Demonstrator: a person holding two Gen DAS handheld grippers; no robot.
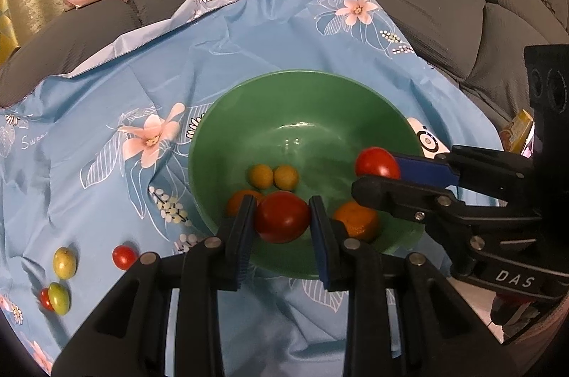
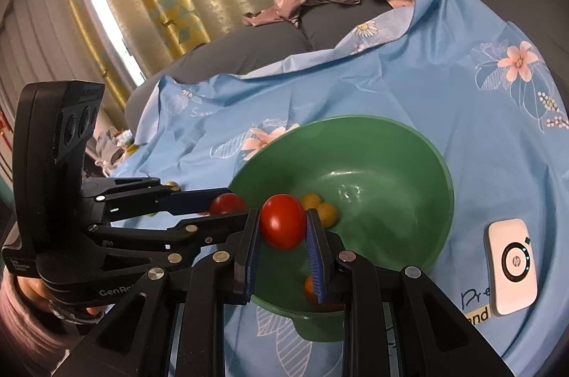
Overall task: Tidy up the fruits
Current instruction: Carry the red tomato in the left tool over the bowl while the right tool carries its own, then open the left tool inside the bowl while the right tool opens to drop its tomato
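Your left gripper [image 1: 282,217] pinches a red tomato [image 1: 282,217] over the green bowl [image 1: 249,99], and your right gripper [image 2: 282,227] clamps another tomato [image 2: 283,221] above its near rim. Two yellow fruits [image 1: 273,177] and oranges [image 1: 356,221] sit inside; four small fruits [image 1: 64,262] remain on the blue cloth [image 1: 106,85].

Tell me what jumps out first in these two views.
Two red tomatoes, one clamped in the left gripper and one in the right gripper, both poised over the green bowl. Inside the bowl lie two yellow fruits and oranges. More small fruits wait on the blue cloth at lower left.
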